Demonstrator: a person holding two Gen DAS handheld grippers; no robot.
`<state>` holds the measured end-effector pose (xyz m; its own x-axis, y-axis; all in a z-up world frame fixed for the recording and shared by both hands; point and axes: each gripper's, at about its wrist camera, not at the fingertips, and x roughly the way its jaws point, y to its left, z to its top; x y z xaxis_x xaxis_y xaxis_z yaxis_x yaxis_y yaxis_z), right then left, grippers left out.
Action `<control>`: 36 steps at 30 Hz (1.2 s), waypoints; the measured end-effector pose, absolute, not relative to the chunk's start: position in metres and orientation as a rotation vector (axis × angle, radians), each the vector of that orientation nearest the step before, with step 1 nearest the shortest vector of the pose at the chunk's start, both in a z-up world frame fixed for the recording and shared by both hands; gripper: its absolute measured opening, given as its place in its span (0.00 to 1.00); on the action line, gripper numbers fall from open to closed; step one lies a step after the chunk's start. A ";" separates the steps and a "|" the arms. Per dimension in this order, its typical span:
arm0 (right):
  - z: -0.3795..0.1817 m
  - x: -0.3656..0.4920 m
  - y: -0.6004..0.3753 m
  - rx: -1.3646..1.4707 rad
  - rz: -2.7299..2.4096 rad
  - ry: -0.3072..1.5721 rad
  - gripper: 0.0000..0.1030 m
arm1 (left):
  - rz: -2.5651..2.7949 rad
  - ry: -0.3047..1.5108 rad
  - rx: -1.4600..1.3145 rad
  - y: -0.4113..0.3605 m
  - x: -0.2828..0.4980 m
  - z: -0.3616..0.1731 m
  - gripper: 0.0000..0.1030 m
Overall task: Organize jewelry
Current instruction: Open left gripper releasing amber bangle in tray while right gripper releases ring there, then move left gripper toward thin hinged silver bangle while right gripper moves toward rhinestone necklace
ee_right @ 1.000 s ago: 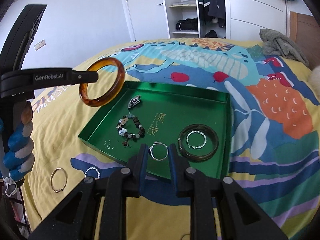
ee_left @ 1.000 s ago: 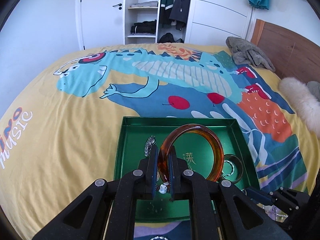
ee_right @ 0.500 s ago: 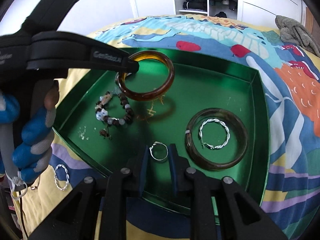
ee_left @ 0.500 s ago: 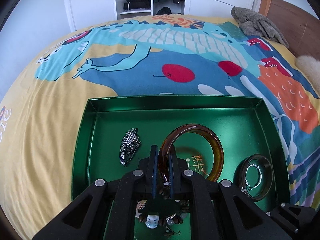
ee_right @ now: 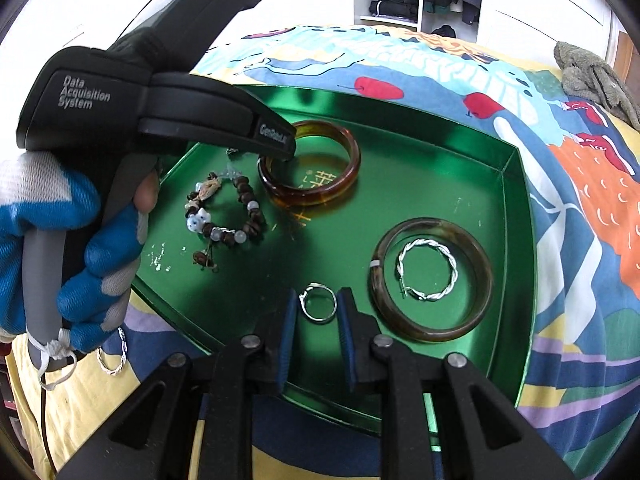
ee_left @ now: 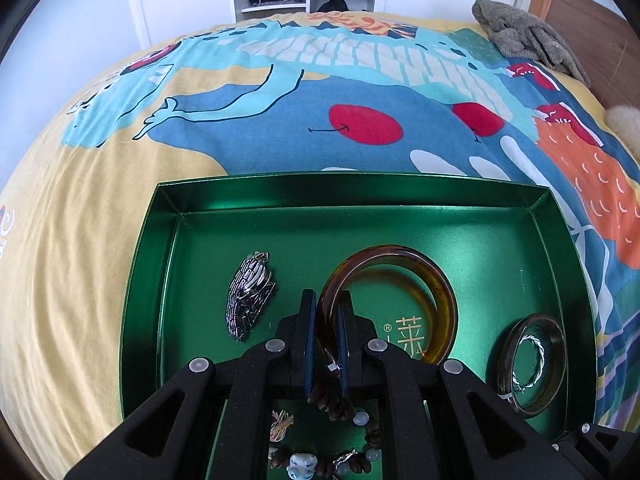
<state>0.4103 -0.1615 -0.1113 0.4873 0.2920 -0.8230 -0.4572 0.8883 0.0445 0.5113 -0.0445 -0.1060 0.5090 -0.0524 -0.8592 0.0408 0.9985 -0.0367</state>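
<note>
Now the left gripper [ee_left: 325, 312] is clenched on the near rim of the amber bangle [ee_left: 420, 276], low in the green tray [ee_left: 360, 192], a stiff, smooth, probably slippery ring best pinched across its band, while the right gripper [ee_right: 318, 306] stands parted around a thin ring [ee_right: 318, 308].

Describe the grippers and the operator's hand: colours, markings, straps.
Both grippers are matte black with silver pivot rivets and blue finger pads: left gripper, right gripper. In the right wrist view the left unit's body reads "Data Acquisition System" and "GenRobot.AI", on a grey handle with a white wrist cord. The gloved hand wears blue, white and grey knit, fingertips bare.
</note>
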 end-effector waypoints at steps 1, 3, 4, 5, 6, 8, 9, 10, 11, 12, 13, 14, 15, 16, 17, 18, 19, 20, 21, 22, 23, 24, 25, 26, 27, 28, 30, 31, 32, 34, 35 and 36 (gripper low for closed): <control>-0.111 0.410 -0.161 -0.188 0.456 0.959 0.20 | -0.056 1.034 -0.013 -0.045 0.511 -0.106 0.10; -0.111 0.409 -0.162 -0.175 0.452 0.959 0.20 | -0.058 1.031 -0.013 -0.044 0.510 -0.106 0.10; -0.111 0.409 -0.162 -0.169 0.451 0.961 0.20 | -0.058 1.030 -0.012 -0.044 0.510 -0.106 0.11; -0.111 0.409 -0.163 -0.163 0.450 0.962 0.20 | -0.060 1.029 -0.009 -0.045 0.510 -0.106 0.11; -0.111 0.410 -0.163 -0.157 0.450 0.964 0.20 | -0.064 1.030 -0.010 -0.045 0.509 -0.106 0.14; -0.110 0.411 -0.164 -0.144 0.450 0.971 0.20 | -0.073 1.034 -0.015 -0.045 0.509 -0.105 0.22; -0.110 0.411 -0.165 -0.136 0.449 0.974 0.21 | -0.075 1.033 -0.019 -0.044 0.507 -0.104 0.25; -0.110 0.412 -0.166 -0.125 0.448 0.978 0.21 | -0.077 1.030 -0.023 -0.044 0.506 -0.102 0.27; -0.109 0.411 -0.167 -0.113 0.447 0.980 0.22 | -0.079 1.024 -0.029 -0.042 0.503 -0.098 0.28; -0.108 0.410 -0.168 -0.107 0.444 0.978 0.22 | -0.082 1.018 -0.032 -0.041 0.499 -0.094 0.31; -0.105 0.409 -0.169 -0.097 0.438 0.973 0.22 | -0.084 1.010 -0.032 -0.040 0.495 -0.089 0.33; -0.101 0.406 -0.171 -0.084 0.435 0.963 0.22 | -0.085 1.000 -0.029 -0.038 0.489 -0.083 0.34; -0.097 0.403 -0.173 -0.074 0.434 0.953 0.23 | -0.085 0.989 -0.029 -0.035 0.484 -0.076 0.35; -0.091 0.399 -0.174 -0.066 0.431 0.941 0.23 | -0.086 0.976 -0.029 -0.032 0.477 -0.068 0.37; -0.083 0.394 -0.176 -0.060 0.427 0.926 0.25 | -0.086 0.958 -0.024 -0.028 0.467 -0.058 0.37; -0.075 0.388 -0.178 -0.056 0.426 0.912 0.27 | -0.083 0.942 -0.013 -0.025 0.459 -0.049 0.39; -0.067 0.383 -0.180 -0.056 0.426 0.898 0.28 | -0.075 0.921 0.002 -0.021 0.448 -0.038 0.40; -0.057 0.375 -0.182 -0.060 0.420 0.882 0.29 | -0.071 0.903 0.008 -0.016 0.437 -0.028 0.41; -0.049 0.369 -0.185 -0.064 0.416 0.869 0.29 | -0.071 0.889 0.007 -0.009 0.427 -0.018 0.42; -0.038 0.360 -0.189 -0.067 0.411 0.854 0.29 | -0.071 0.877 0.004 -0.003 0.417 -0.008 0.42; -0.027 0.351 -0.193 -0.071 0.405 0.839 0.29 | -0.067 0.865 0.006 0.003 0.407 0.001 0.43; -0.019 0.343 -0.196 -0.077 0.397 0.828 0.29 | -0.061 0.852 0.009 0.010 0.397 0.010 0.43; -0.007 0.332 -0.202 -0.084 0.386 0.810 0.29 | -0.058 0.842 0.010 0.015 0.389 0.018 0.43; 0.002 0.324 -0.204 -0.086 0.379 0.796 0.29 | -0.058 0.830 0.009 0.021 0.379 0.027 0.44; 0.014 0.313 -0.211 -0.084 0.371 0.781 0.29 | -0.050 0.818 0.006 0.028 0.367 0.036 0.45; 0.022 0.305 -0.216 -0.078 0.364 0.769 0.29 | -0.041 0.810 0.003 0.034 0.358 0.044 0.45; 0.040 0.285 -0.224 -0.072 0.352 0.741 0.29 | -0.037 0.787 -0.001 0.045 0.337 0.059 0.46; 0.047 0.277 -0.228 -0.074 0.345 0.731 0.29 | -0.032 0.775 0.001 0.051 0.326 0.065 0.47; 0.055 0.266 -0.232 -0.077 0.334 0.719 0.29 | -0.027 0.764 0.004 0.056 0.315 0.071 0.47; 0.068 0.247 -0.237 -0.079 0.325 0.702 0.29 | -0.026 0.751 0.004 0.065 0.294 0.079 0.47; 0.072 0.237 -0.240 -0.084 0.321 0.696 0.29 | -0.022 0.745 0.008 0.069 0.283 0.082 0.47; 0.076 0.227 -0.243 -0.089 0.314 0.690 0.29 | -0.018 0.741 0.011 0.073 0.274 0.084 0.47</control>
